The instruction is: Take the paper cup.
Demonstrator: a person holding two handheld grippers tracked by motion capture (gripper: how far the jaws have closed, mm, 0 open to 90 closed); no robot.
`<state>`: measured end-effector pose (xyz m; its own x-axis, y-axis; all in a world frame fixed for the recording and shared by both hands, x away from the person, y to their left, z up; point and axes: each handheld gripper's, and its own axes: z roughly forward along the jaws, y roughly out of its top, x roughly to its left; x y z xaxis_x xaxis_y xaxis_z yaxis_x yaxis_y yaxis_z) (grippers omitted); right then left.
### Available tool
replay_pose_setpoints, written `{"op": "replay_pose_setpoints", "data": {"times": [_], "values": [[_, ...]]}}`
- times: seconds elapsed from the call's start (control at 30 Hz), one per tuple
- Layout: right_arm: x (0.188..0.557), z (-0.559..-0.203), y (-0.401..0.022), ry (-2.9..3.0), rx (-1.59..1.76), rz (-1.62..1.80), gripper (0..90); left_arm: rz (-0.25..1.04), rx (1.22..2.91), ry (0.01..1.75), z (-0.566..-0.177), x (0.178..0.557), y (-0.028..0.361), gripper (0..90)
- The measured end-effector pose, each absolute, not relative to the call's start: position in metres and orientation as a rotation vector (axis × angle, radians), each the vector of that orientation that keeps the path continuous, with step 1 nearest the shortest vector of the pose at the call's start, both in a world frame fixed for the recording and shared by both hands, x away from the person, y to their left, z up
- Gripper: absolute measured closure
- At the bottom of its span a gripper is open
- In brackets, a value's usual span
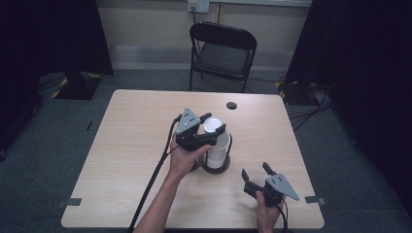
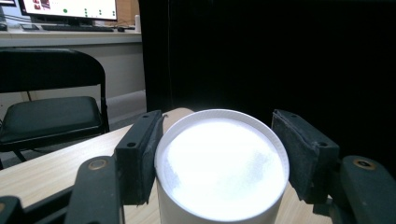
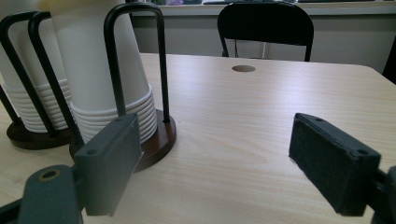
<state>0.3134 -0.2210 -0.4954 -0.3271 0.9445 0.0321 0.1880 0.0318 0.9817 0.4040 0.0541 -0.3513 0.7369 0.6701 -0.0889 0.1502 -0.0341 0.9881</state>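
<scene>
Black padded jaws of the left gripper (image 2: 219, 158) framed the round white end of the top cup (image 2: 220, 169). One pad pressed against its side, the other stood at the opposite side with a slight gap showing in the left gripper view, and the jaws were as close as they go, so I judged them clamped on the cup. From the high view the left gripper (image 1: 208, 127) gripped that cup near the top of the inverted stack of cups (image 1: 217, 145), probably because only the end cup could be peeled away while the rest stayed nested.

That stack stood mouth-down on a dark round stand (image 3: 156, 135) near the middle of the table (image 1: 136, 145), its bent wire hoops (image 3: 135, 60) keeping the column upright and together.

Well apart, by the near right corner, the right gripper (image 1: 256, 178) had its jaws spread wide with nothing between them, apparently waiting.
</scene>
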Motion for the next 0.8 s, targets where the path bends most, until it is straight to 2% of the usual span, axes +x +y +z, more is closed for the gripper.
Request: {"op": "replay_pose_setpoints", "data": {"times": [0.53,0.8], "values": [[0.314,-0.495,-0.219,1.608,1.175,1.327,16.0,0.42,1.525,0.677,-0.337,0.39,0.068,35.7],[0.315,-0.495,-0.216,1.635,1.137,1.336,16.7,0.37,1.532,0.691,-0.343,0.38,0.075,35.7]]}}
